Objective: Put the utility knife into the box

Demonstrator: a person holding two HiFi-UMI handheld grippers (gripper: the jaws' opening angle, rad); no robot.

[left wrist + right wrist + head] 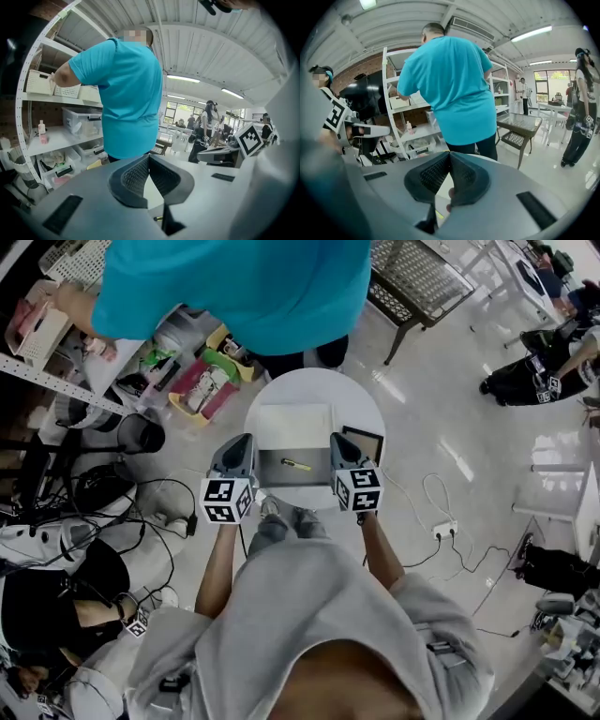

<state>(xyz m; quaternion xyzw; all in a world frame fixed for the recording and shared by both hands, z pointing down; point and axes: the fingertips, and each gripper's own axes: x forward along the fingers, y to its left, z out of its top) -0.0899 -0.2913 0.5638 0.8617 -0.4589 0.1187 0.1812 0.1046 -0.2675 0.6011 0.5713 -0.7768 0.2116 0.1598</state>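
On the round white table (314, 390) a small yellow utility knife (296, 464) lies on a grey rectangular panel (281, 478). This panel adjoins a white one (293, 425), and together they look like an opened box. My left gripper (242, 441) hovers at the grey panel's left edge and my right gripper (339, 439) at its right edge. Both are shut and hold nothing. In the left gripper view the jaws (149, 157) meet at the tips, with a yellow sliver of the knife (158, 218) below. The right gripper (450, 154) is likewise closed, tips touching.
A person in a teal shirt (234, 287) stands at the table's far side, facing white shelves (408, 117). A dark framed square (364, 442) sits on the table's right. Cables and a power strip (441, 529) lie on the floor; bins and clutter (202, 381) fill the left.
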